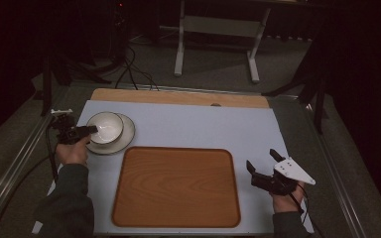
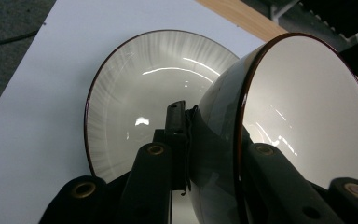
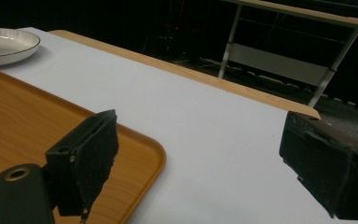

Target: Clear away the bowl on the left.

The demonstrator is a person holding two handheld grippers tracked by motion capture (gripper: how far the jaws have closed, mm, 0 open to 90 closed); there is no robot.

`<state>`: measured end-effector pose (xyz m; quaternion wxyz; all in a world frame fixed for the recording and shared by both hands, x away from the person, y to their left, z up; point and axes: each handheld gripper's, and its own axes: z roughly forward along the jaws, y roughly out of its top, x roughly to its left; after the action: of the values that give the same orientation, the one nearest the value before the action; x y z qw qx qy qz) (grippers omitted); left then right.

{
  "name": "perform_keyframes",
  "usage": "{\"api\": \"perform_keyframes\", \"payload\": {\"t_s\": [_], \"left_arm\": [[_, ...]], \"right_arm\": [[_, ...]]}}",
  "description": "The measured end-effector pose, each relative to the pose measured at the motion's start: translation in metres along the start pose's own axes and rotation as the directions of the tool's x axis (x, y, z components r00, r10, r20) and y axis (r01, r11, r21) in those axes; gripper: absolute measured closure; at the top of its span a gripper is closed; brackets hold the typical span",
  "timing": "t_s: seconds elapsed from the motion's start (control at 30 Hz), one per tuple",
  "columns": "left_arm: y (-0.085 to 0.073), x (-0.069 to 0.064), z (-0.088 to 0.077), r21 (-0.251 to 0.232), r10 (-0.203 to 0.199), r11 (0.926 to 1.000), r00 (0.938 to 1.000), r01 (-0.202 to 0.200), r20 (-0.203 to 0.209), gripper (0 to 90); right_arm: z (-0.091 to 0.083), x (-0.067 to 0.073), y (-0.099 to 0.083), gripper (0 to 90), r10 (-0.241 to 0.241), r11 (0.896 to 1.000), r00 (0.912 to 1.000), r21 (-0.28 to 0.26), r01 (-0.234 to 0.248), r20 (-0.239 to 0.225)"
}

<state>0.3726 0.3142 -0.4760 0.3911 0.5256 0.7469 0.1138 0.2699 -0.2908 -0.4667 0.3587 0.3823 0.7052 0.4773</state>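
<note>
Left gripper (image 1: 90,130) clamps one bowl's (image 1: 105,127) rim over one plate (image 1: 125,136); right gripper (image 1: 262,164) jaws spread (empty), beside one tray (image 1: 176,187).

left claw (image 1: 90,130) seemingly on bowl (image 1: 106,127) rim | right claw (image 1: 262,164) agape beside tray (image 1: 176,187)
</note>
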Motion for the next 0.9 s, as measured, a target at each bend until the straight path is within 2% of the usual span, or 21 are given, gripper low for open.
{"api": "perform_keyframes", "payload": {"t_s": [0.5, 0.63, 0.9], "left_arm": [[-0.005, -0.012, -0.020, -0.032, 0.065, 0.9974, 0.9969, -0.064, 0.044, 79.1], [-0.008, -0.018, -0.025, -0.040, 0.099, 0.9945, 0.9937, -0.097, 0.052, 79.2], [-0.013, -0.028, -0.034, -0.056, 0.134, 0.9901, 0.9871, -0.129, 0.088, 79.3]], "right_arm": [[0.000, 0.000, 0.000, 11.2, -0.003, 1.000, 1.0000, -0.003, 0.003, 0.003], [-0.001, 0.000, 0.000, 11.2, -0.003, 1.000, 1.0000, -0.003, 0.003, 0.002], [-0.001, 0.000, 0.000, 11.3, -0.001, 1.000, 1.0000, -0.004, 0.001, 0.003]]}}
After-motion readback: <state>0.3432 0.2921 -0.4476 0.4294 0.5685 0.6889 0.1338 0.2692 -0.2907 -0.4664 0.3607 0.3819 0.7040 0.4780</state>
